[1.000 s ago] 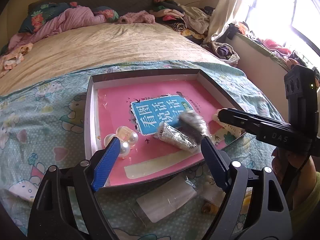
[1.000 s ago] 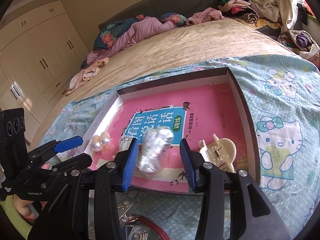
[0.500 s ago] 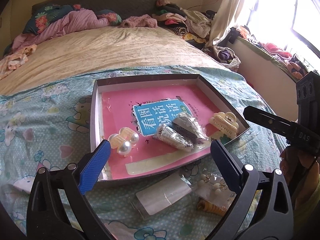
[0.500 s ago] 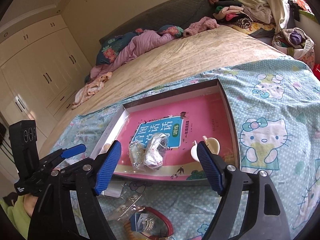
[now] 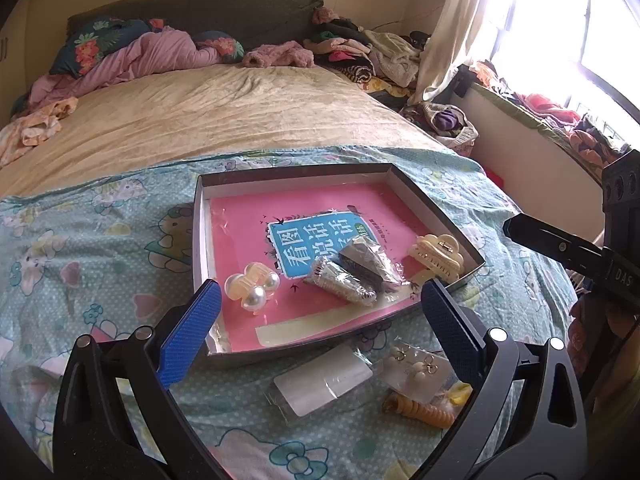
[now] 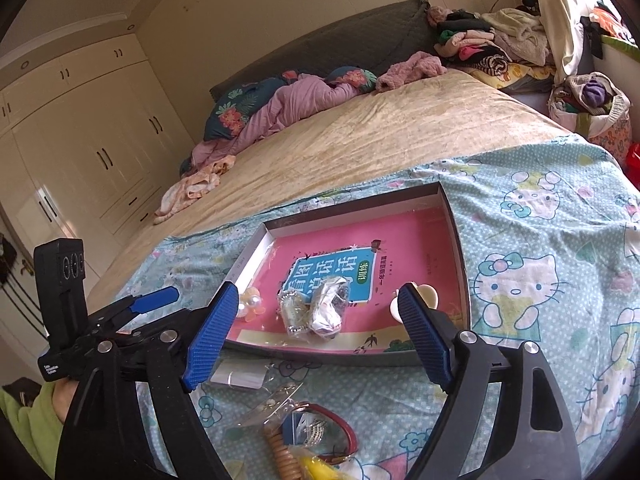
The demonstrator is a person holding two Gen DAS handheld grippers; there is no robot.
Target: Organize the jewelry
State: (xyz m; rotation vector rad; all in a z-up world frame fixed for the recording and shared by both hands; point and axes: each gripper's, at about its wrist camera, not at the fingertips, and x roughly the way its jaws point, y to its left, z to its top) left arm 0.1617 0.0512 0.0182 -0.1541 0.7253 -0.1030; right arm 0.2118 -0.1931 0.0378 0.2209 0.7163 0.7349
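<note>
A shallow box (image 5: 434, 216) lined with a pink book lies on the Hello Kitty sheet; it also shows in the right wrist view (image 6: 454, 240). Inside lie a pearl clip (image 5: 252, 286), a silvery wrapped packet (image 5: 352, 276) and a cream claw clip (image 5: 436, 256). In front of the box lie a clear packet (image 5: 324, 376), pearl earrings on a card (image 5: 416, 366) and an orange spiral tie (image 5: 420, 410). My left gripper (image 5: 320, 328) is open and empty above the box's near edge. My right gripper (image 6: 320, 336) is open and empty, pulled back from the silvery packet (image 6: 316, 312).
A red bangle (image 6: 340, 426) with small items and a spiral tie (image 6: 284, 456) lie on the sheet near the right gripper. Bedding and clothes pile up at the bed's head (image 5: 152, 52). A wardrobe (image 6: 80, 152) stands at the left.
My right gripper let go of the silvery packet in the box, opened wide and drew back. My left gripper also drew back and up, so the loose items in front of the box came into view.
</note>
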